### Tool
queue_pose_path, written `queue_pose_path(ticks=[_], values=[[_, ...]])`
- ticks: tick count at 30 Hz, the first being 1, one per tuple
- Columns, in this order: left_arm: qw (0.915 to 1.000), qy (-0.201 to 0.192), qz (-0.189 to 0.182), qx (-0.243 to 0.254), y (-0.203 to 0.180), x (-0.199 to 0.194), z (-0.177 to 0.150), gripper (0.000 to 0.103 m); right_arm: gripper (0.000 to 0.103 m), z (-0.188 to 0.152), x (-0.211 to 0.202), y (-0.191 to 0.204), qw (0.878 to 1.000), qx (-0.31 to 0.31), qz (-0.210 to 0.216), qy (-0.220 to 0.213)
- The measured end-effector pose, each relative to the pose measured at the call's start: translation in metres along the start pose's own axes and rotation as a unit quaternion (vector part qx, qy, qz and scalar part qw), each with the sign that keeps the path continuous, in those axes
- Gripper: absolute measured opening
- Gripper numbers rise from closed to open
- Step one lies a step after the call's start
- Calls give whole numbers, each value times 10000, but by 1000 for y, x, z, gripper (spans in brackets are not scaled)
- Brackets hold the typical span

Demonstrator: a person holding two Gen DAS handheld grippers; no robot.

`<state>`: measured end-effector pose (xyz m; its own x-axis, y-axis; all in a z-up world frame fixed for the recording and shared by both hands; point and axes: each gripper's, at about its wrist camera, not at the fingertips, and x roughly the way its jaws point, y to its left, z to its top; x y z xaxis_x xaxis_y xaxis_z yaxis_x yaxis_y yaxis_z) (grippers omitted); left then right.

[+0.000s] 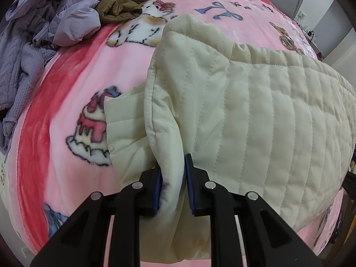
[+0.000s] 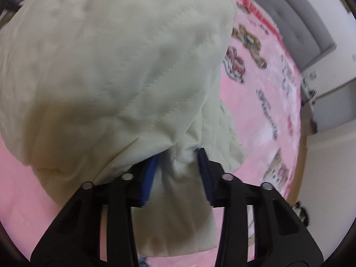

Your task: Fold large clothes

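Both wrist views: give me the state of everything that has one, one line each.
Cream quilted padded jacket: partly folded on the pink cartoon-print fleece blanket, gripped at two spots.
Left hand-held gripper: shut on jacket fabric.
Right hand-held gripper: jacket fabric bunched between its pads.
Lilac padded garment: crumpled, unfolded.
Brown garment: crumpled, unfolded.

- Blanket [image 2: 273, 102]: dark script lettering printed among the cartoon motifs; too blurred and distorted to read in either view.
- No other text, label, brand or number is legible.
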<state>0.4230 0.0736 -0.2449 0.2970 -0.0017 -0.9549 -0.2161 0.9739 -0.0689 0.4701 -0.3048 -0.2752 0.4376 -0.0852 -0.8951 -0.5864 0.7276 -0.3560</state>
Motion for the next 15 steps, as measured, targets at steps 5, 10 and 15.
queue_pose_path(ticks=[5, 10, 15], values=[[10000, -5, 15, 14, -1, 0, 0, 19, 11, 2, 7, -9, 9993, 250, 282, 74], [10000, 3, 31, 17, -2, -1, 0, 19, 7, 0, 0, -28, 9977, 645, 199, 42], [10000, 67, -4, 0, 0, 1, 1, 21, 6, -21, -3, -61, 9905, 1356, 178, 102]])
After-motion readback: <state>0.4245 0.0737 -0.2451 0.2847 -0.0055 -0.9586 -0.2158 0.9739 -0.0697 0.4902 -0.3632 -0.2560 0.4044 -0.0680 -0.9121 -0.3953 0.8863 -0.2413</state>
